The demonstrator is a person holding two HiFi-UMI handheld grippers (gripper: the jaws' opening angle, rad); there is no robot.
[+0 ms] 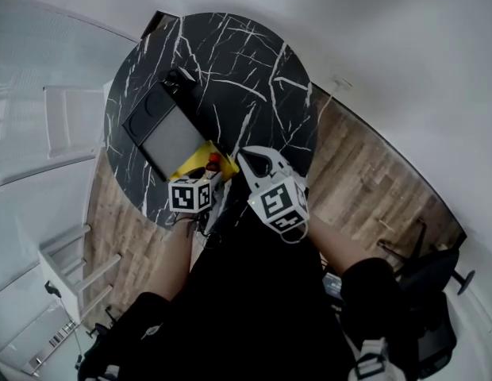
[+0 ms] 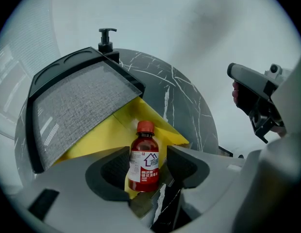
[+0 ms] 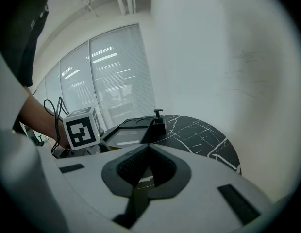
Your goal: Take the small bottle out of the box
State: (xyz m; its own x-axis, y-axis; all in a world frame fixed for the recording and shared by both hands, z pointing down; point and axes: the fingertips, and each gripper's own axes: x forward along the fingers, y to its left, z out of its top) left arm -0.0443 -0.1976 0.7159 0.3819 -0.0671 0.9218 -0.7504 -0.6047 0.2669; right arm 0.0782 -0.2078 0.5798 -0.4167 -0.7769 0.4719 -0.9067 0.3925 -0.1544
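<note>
A small red-brown bottle (image 2: 144,161) with a red cap and a white label stands upright between the jaws of my left gripper (image 2: 148,168). The jaws are open, and a gap shows on the bottle's right side. Behind it and under it lies the flat yellow box (image 2: 158,127). In the head view the bottle (image 1: 213,163) sits at the table's near edge, just ahead of the left gripper (image 1: 206,179). My right gripper (image 1: 246,162) hovers to its right, shut and holding nothing; it also shows in the left gripper view (image 2: 257,101).
A black tray with a grey mat (image 2: 77,101) leans over the yellow box's far side. A black pump bottle (image 2: 108,40) stands behind it on the round black marble table (image 1: 230,62). The table's edge and the wooden floor (image 1: 365,173) lie to the right.
</note>
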